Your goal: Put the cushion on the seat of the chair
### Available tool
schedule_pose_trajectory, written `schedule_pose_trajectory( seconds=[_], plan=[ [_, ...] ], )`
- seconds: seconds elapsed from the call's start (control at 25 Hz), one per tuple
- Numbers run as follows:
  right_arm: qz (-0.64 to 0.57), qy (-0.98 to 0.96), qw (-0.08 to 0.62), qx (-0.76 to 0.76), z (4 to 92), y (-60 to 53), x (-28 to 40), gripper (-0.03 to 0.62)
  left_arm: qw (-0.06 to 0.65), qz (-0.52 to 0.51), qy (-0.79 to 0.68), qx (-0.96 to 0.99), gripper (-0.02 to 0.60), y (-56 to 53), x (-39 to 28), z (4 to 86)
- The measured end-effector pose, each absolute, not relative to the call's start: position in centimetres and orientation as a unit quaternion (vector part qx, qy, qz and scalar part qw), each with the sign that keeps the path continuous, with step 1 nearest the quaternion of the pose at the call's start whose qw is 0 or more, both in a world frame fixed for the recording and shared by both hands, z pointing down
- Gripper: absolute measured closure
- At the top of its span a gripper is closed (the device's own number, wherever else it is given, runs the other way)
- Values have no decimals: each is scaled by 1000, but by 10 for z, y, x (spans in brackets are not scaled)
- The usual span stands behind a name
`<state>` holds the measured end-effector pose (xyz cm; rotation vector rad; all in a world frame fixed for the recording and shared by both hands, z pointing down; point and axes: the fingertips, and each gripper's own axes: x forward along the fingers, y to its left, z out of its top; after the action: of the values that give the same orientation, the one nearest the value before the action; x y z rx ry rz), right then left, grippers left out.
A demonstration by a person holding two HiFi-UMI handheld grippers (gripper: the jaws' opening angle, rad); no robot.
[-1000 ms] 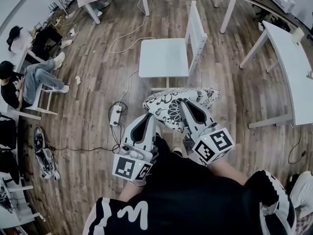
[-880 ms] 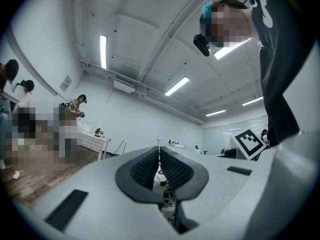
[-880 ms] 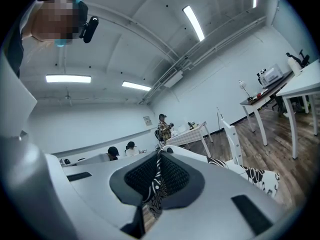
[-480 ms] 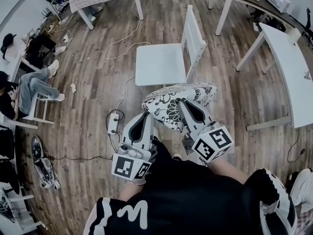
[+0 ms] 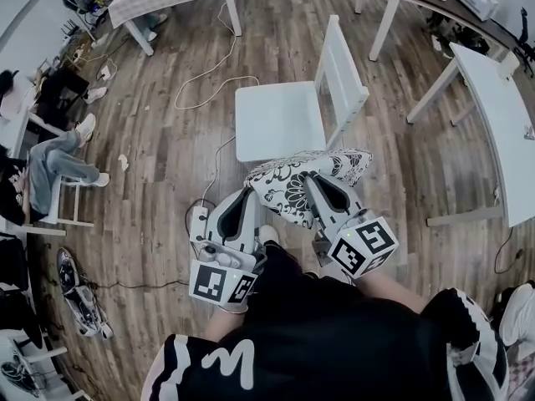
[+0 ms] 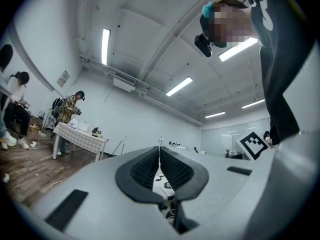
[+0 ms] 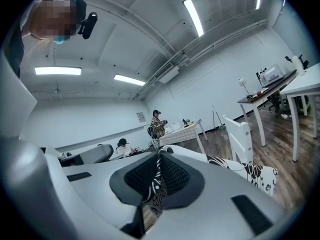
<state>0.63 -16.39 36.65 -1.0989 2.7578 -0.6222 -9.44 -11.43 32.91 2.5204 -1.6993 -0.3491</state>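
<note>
Wooden floor surrounds the white chair [image 5: 278, 122], whose seat lies straight ahead of the patterned cushion [image 5: 292, 186]. Both the left gripper [image 5: 249, 197] and the right gripper [image 5: 316, 180] pinch the cushion's near side and hold it aloft. Its long axis runs along the seat's near edge, just short of it.

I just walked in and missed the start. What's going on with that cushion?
A person holds the patterned cushion in the air with two handheld grippers: the left claw and right claw are each shut on its near edge. The white chair stands just ahead, its seat bare; the cushion is not yet on it.
</note>
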Motion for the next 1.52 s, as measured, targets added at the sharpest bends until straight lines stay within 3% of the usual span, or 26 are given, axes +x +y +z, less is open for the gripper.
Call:
schedule_pose_trajectory(
  seconds=[0.96,1.52],
  plan=[
    [-247,887,-71,-385,460,-288,-85,559,85,-99,-554,822,568,-220,-215,363],
    [-215,896,-235,-310,546,-343,-96,559,140,-83,-585,795,568,-245,-211,407]
  ],
)
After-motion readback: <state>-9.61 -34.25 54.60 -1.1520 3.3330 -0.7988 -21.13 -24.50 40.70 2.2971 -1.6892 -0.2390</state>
